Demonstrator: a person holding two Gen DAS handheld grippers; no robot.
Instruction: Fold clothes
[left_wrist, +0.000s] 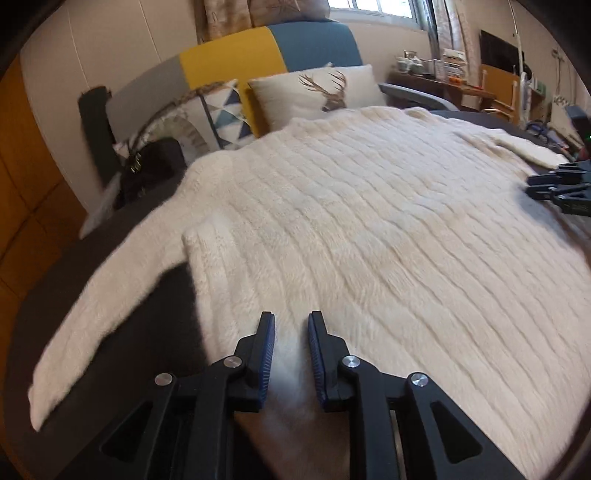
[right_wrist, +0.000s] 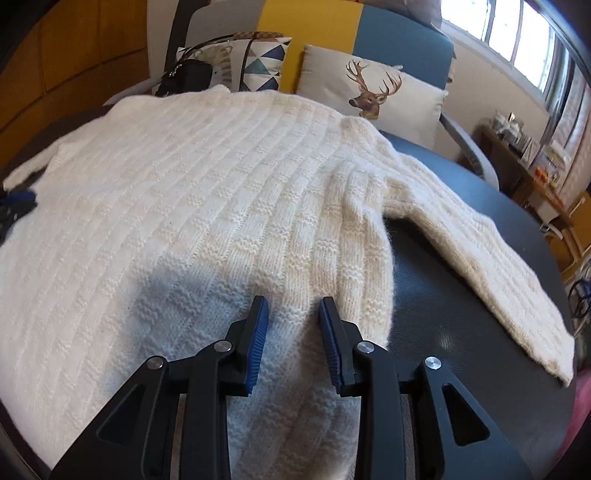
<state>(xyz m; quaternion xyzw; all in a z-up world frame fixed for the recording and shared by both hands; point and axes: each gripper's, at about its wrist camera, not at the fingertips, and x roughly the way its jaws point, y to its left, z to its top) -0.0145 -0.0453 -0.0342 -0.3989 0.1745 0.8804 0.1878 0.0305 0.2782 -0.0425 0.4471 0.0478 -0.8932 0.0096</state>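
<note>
— Cream cable-knit, thick and fuzzy: the sweater (left_wrist: 369, 206) lies spread flat on the dark round table (right_wrist: 461, 325); body open, no fold across it that I can see.

— And the sleeves?

— Both out to the sides; the left sleeve (left_wrist: 110, 295) runs diagonally toward the table's edge, the right sleeve (right_wrist: 480, 266) angles out over the dark top; neither is laid in over the body.

— Where are the hands' tools?

— The left gripper (left_wrist: 291, 332) hovers at the near hem on its side; its jaws stand apart with knit showing in the gap, and I cannot tell whether they touch it. The right gripper (right_wrist: 293, 317) sits over the hem near the right side seam; jaws apart too, clamped on nothing.

— So how far along?

— My judgement only: as it lies, the garment is flat and unfolded, so the whole fold is left to do; sleeves inward, then the body doubled. Whether it was only now laid out I cannot say; the flat lie is all the pictures give.

— Anything behind it?

— A deer-print cushion (right_wrist: 373, 90) and a triangle-print cushion (left_wrist: 218, 114) on the seat beyond the table; well apart from the work.
</note>
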